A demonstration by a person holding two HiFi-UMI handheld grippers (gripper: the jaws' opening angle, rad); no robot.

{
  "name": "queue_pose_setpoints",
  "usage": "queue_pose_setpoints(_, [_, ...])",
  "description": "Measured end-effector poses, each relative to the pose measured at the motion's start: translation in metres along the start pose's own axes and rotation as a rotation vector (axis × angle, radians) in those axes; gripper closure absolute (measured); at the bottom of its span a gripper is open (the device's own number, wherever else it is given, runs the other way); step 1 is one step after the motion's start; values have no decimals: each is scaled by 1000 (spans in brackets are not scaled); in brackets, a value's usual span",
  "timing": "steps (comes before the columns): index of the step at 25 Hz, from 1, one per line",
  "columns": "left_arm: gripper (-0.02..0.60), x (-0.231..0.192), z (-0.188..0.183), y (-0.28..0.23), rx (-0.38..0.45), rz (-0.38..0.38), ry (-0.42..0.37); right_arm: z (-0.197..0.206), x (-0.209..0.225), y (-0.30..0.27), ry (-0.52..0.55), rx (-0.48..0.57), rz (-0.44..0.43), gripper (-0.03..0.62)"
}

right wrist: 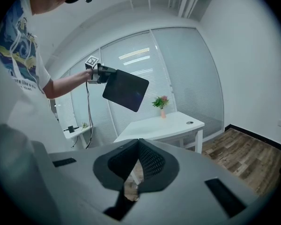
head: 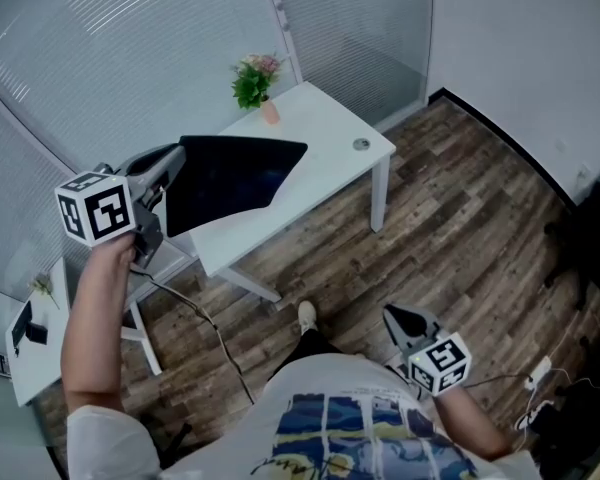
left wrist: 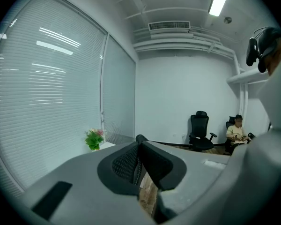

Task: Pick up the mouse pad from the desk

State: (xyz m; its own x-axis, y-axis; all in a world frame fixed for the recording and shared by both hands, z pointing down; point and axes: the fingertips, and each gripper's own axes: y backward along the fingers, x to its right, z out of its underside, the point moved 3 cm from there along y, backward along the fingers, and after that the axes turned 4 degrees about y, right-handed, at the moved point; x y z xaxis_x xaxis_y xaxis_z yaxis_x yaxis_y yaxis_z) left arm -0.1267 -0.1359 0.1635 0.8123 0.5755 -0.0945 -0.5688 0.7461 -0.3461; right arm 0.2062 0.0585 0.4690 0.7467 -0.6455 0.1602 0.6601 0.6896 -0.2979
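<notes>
My left gripper (head: 173,165) is shut on one edge of the black mouse pad (head: 232,178), which hangs in the air above the white desk (head: 330,163), clear of its top. The right gripper view shows the same from the side: the flat, tilted pad (right wrist: 125,90) sticks out from the left gripper (right wrist: 103,73), well above the desk (right wrist: 166,125). In the left gripper view the jaws (left wrist: 139,146) are pressed together and the pad shows only edge-on. Low at the right, my right gripper (head: 397,318) is shut (right wrist: 138,144) and holds nothing.
A potted plant (head: 255,80) stands at the desk's far corner, and a round grommet (head: 361,145) sits near its right end. A small side table (head: 30,343) and a hanging cable (head: 215,333) are at the left. A seated person (left wrist: 238,132) and an office chair (left wrist: 200,130) are far across the room.
</notes>
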Motion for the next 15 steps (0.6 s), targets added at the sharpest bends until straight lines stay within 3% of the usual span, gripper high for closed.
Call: queue_pose_setpoints(15, [558,9,-8,11,3,-2,4,-2,-5,-3,25,20,-25,592])
